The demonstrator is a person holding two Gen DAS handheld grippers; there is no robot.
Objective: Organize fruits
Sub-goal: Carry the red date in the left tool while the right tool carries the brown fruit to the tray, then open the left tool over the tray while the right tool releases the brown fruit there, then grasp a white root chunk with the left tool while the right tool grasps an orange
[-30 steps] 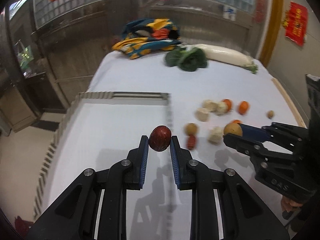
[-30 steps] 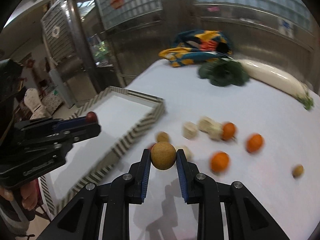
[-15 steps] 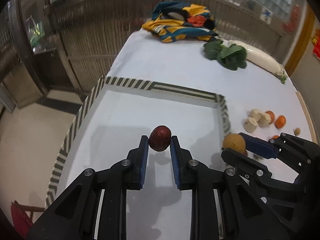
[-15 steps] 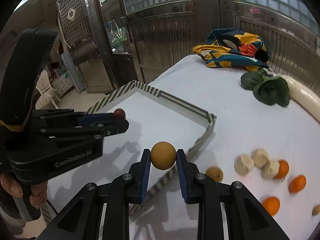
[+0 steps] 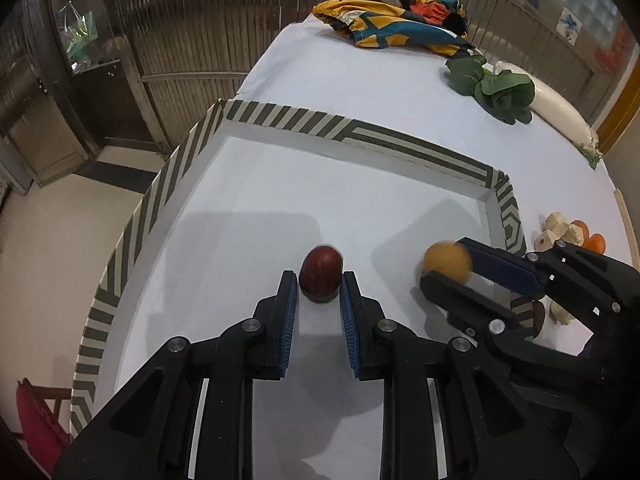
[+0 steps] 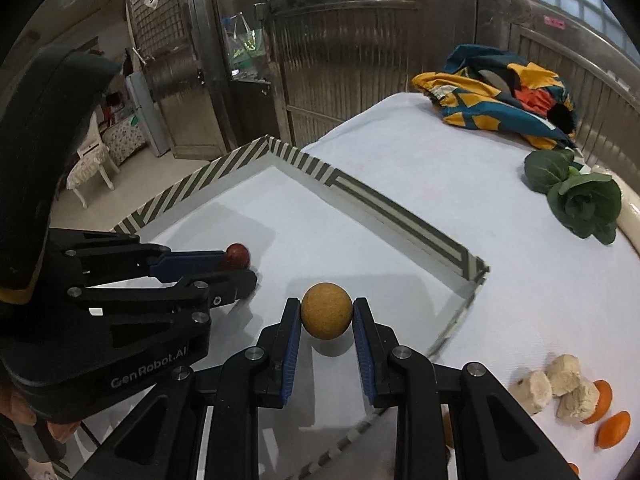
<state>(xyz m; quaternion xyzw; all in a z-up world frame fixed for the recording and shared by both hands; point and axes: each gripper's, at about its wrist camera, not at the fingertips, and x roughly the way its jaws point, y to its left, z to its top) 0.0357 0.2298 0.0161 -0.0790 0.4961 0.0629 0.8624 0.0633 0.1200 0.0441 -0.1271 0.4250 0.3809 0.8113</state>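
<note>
My left gripper (image 5: pixel 320 280) is shut on a dark red fruit (image 5: pixel 321 273), held low over the floor of the striped-rim tray (image 5: pixel 360 132). My right gripper (image 6: pixel 326 312) is shut on a round tan-yellow fruit (image 6: pixel 326 311), also over the tray, just inside its right wall. In the left wrist view the right gripper (image 5: pixel 444 270) and its yellow fruit (image 5: pixel 447 262) sit to the right. In the right wrist view the left gripper (image 6: pixel 244 268) and the red fruit (image 6: pixel 237 255) sit to the left. Orange fruits (image 6: pixel 612 428) lie on the table right of the tray.
Pale beige chunks (image 6: pixel 560 384) lie beside the oranges. A leafy green (image 5: pixel 496 90) and a white radish (image 5: pixel 560 112) lie at the far right. A colourful cloth (image 5: pixel 396 20) lies at the far end. The white table's (image 5: pixel 360 72) left edge drops to the floor.
Both grippers have moved left and forward with their fruits, from the table beside the tray to over the tray's floor, and lowered toward it.
</note>
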